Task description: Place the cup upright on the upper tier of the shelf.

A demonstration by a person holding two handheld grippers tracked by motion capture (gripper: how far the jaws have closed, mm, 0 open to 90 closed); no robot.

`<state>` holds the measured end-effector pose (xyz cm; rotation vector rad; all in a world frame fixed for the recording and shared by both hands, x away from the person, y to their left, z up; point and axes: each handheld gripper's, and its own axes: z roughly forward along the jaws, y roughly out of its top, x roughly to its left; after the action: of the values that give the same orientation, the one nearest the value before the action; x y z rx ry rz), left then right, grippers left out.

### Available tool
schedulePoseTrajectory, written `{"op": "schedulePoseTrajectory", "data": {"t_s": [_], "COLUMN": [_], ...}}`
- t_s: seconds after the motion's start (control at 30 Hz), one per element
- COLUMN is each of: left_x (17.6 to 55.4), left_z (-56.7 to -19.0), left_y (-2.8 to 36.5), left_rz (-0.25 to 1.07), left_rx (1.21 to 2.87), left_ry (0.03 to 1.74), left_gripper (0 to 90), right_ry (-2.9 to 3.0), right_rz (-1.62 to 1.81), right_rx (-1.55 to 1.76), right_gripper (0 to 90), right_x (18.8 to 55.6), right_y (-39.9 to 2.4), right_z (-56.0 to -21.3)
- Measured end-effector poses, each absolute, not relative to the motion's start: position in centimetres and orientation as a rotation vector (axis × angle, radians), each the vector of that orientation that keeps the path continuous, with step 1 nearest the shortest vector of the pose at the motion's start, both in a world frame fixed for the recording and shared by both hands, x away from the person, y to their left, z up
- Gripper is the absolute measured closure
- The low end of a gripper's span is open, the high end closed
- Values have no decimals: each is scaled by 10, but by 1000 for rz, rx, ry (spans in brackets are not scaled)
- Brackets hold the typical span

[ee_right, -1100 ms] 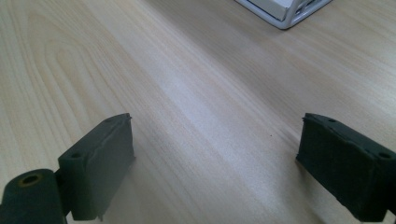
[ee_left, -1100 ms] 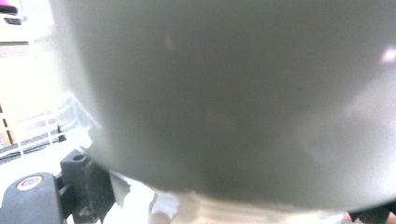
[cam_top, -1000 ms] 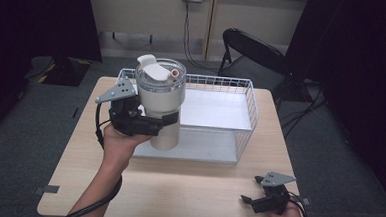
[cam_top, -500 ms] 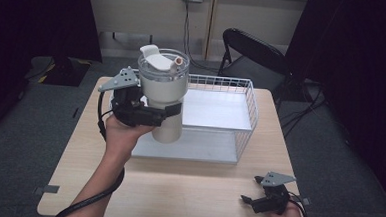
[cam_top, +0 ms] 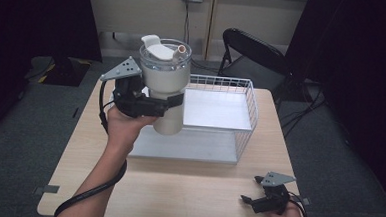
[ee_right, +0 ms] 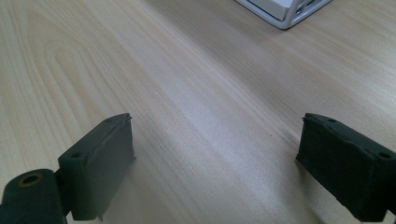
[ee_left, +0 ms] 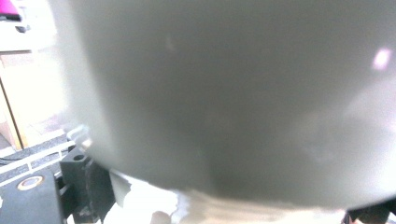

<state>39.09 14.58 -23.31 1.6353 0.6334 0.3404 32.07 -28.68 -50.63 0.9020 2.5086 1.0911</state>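
Blender jar (cam_top: 165, 84), white with a clear lidded top, hangs in the air above the near-left corner of the wire basket (cam_top: 249, 107), clamped round its narrower lower body by the left gripper (cam_top: 174, 101), whose jaws close on a smooth, rounded wall. Because the wide, heavy top sits above the grip, the jar could tilt or slide out and knock the basket rim as it goes in. Right gripper (ee_right: 212, 163) rests wide open and empty on the table (cam_top: 197, 189), too far to steady it.
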Motion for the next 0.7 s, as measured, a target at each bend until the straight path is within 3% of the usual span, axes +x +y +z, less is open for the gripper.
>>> {"op": "schedulePoseTrajectory", "data": {"t_s": [0.7], "left_x": [413], "left_z": [-228], "left_y": [144], "left_rz": [363], "left_rx": [1614], "left_ry": [670], "left_gripper": [99], "right_ry": [2508], "right_rz": [1093], "right_rx": [903], "right_gripper": [98], "right_x": [321], "right_y": [-287], "right_z": [-506]}}
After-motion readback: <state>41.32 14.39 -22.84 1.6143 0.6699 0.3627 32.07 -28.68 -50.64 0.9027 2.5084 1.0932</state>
